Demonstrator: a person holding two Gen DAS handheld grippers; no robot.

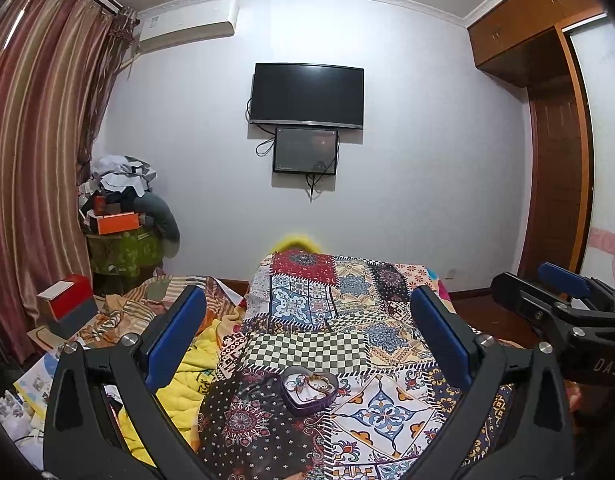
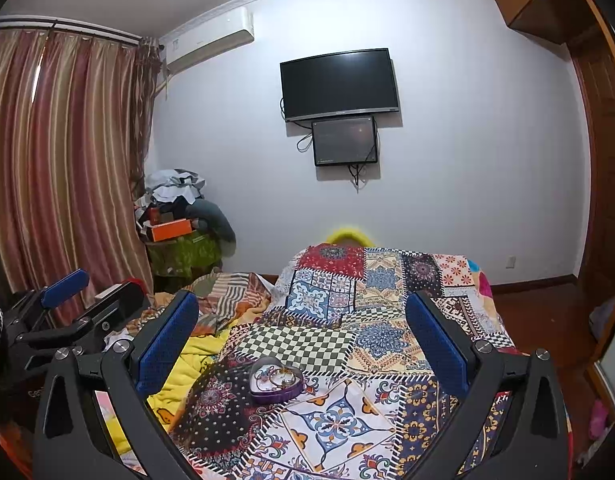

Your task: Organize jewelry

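While both grippers hang above the bed with nothing between their fingers, the heart-shaped tin [image 1: 310, 390] sits on the patchwork quilt [image 1: 347, 320] — the landmark for everything else. This tin is purple and lidless, and it holds a small tangle of jewelry [image 1: 313, 383]: gold-coloured rings or bangles and a few pale pieces, too small to sort apart.

Seen from the left wrist, the left gripper [image 1: 307, 336] has its blue-padded fingers spread wide, and the tin lies between them, nearer the camera than the fingertips and touching neither. From the right wrist the right gripper [image 2: 301, 332] is spread just as wide, and the tin [image 2: 276, 379] sits between its fingers too, closer to the left finger and clear of it. Each gripper shows at the edge of the other's view, beside the tin's stretch of quilt.

Left of the tin a yellow blanket [image 1: 187, 368] bunches against the quilt. Far beyond the tin, on the white wall, hangs a dark television [image 1: 307, 96] with a smaller screen [image 1: 305, 151] just under it.
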